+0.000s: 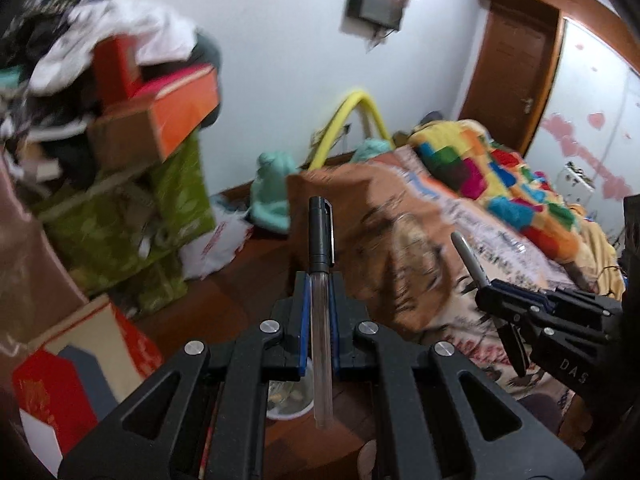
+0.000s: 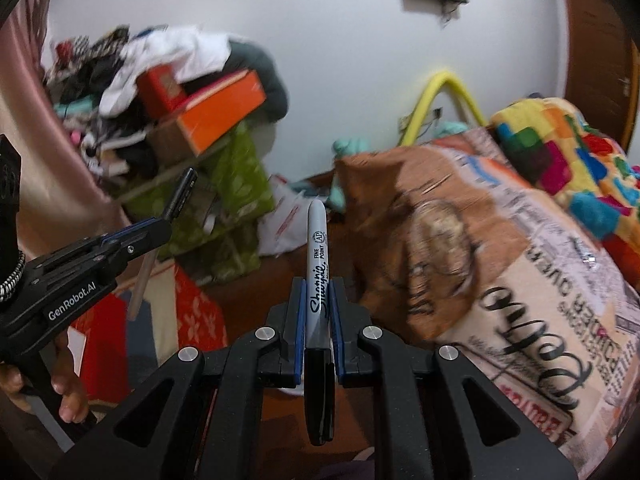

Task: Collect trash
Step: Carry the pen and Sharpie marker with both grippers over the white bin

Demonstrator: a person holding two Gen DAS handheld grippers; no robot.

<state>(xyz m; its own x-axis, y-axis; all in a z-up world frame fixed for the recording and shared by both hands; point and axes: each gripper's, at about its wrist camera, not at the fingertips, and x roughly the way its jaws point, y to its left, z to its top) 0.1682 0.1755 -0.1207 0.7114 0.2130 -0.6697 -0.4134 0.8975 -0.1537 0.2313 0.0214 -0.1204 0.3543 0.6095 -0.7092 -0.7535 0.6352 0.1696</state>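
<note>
In the left wrist view my left gripper [image 1: 320,282] is shut on a pen [image 1: 321,232] with a black cap and a clear barrel, which stands up between the blue pads. My right gripper [image 2: 319,290] is shut on a grey Sharpie marker [image 2: 317,240], cap end toward the camera. Each view also catches the other tool. The right gripper [image 1: 486,288] with its marker [image 1: 464,250] shows at the right edge. The left gripper [image 2: 162,222] with its pen [image 2: 182,190] shows at the left, a hand [image 2: 68,396] on its handle. Both hang over a wooden floor beside a bed.
A bed with a printed brown blanket [image 2: 520,280] and a patchwork cover [image 1: 500,172] fills the right. On the left stands a green fabric shelf [image 1: 160,208] piled with an orange box [image 1: 180,116] and clothes. Red boxes [image 1: 52,392], a white bag [image 1: 216,244] and a small bowl [image 1: 288,400] lie on the floor.
</note>
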